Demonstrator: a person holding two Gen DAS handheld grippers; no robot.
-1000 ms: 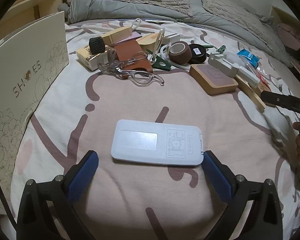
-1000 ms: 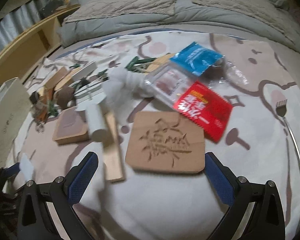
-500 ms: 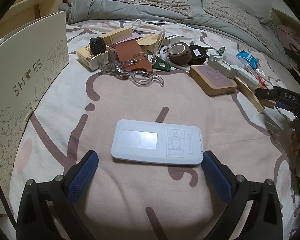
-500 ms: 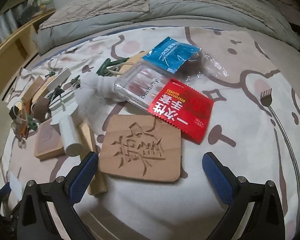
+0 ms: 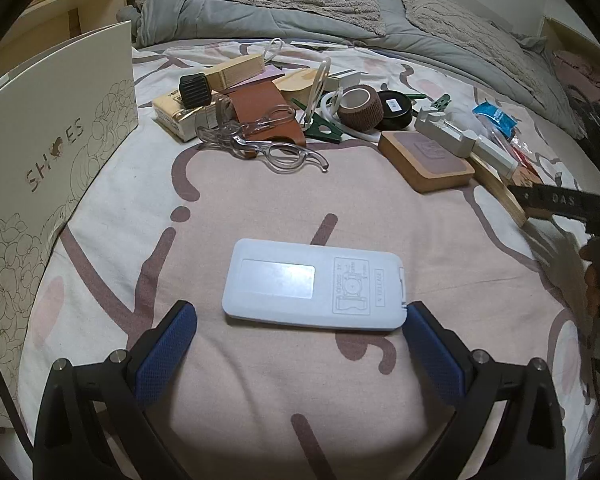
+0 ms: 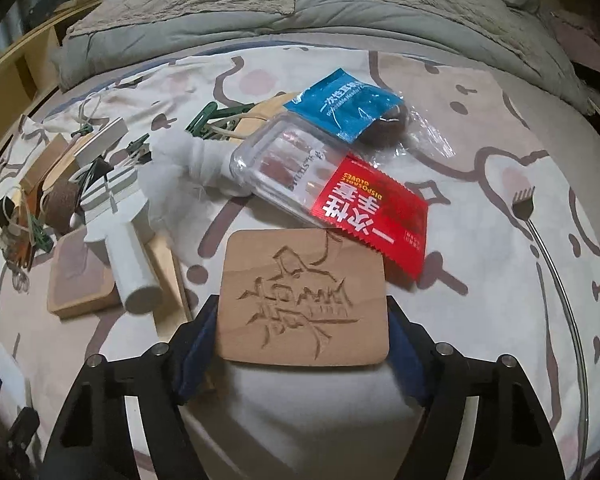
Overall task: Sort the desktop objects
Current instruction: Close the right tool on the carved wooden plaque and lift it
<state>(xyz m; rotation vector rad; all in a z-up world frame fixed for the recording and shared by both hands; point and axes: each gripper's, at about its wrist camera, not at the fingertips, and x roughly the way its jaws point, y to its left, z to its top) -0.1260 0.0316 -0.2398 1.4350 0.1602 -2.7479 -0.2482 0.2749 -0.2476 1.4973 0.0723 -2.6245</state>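
Closed in from half a second ago, the right gripper [image 6: 302, 344] is now seen clamped on the near end of a carved, rounded-corner wooden plaque [image 6: 304, 300], its blue-padded fingers [image 6: 198, 344] pressed against both side edges; earlier they stood wide apart.

The patterned pink-and-cream bed sheet [image 5: 380, 220] is shown carrying everything. A cream shoe box printed "SHOES" [image 5: 56, 152] is stood on edge at the left of the left wrist view. A flat white plastic case [image 5: 314, 290] is laid on the sheet, unmoved, between the fingers of the left gripper [image 5: 300, 340], which is held spread and touches nothing.

Beyond the plaque, a clear plastic box [image 6: 284, 176] is partly covered by a red disposable-glove packet [image 6: 374, 212], whose corner overlaps the plaque's far edge, and by a blue packet [image 6: 342, 104]. A white cylindrical-handled tool [image 6: 126, 248] is laid across a wooden coaster with a dark inset [image 6: 78, 276] to the left. A metal back scratcher [image 6: 548, 264] is stretched along the right side.

Clear-handled scissors [image 5: 276, 152] and a brown bandage roll [image 5: 360, 106] are seen in the far clutter.
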